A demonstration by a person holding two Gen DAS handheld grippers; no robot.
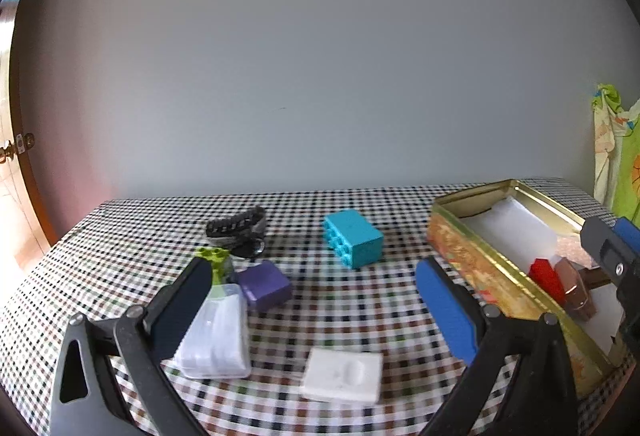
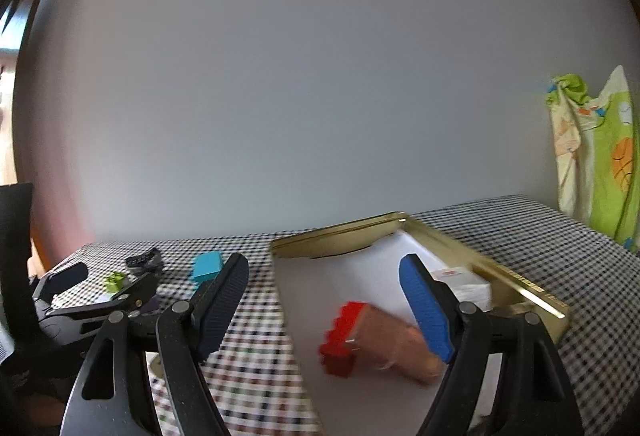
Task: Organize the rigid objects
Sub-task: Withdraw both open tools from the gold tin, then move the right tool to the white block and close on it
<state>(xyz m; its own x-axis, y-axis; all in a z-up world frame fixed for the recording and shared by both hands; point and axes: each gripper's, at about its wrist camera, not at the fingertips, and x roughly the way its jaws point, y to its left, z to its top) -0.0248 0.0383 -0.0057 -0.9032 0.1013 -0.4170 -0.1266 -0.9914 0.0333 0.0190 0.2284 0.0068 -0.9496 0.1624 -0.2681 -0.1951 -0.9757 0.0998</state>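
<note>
1. Left gripper point(image 1: 314, 296): fingers apart, empty.
2. Right gripper point(image 2: 324, 300): fingers apart, empty, over tin point(image 2: 520, 284).
3. Red block point(image 2: 340, 340): inside tin (beside brown piece point(image 2: 396, 344)).
4. Teal block point(image 1: 354, 238): on bench point(image 1: 340, 308).

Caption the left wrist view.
Open left gripper over checkered table; teal block ahead, gold tin right.

On checked tablecloth point(image 1: 340, 300): gold rectangular tin point(image 1: 472, 260) at right, red studded brick point(image 1: 546, 278) inside; turquoise plastic brick point(image 1: 354, 238) left of it; purple block point(image 1: 266, 284), clear ridged packet point(image 1: 218, 336), white flat slab point(image 1: 342, 374) nearer.
</note>
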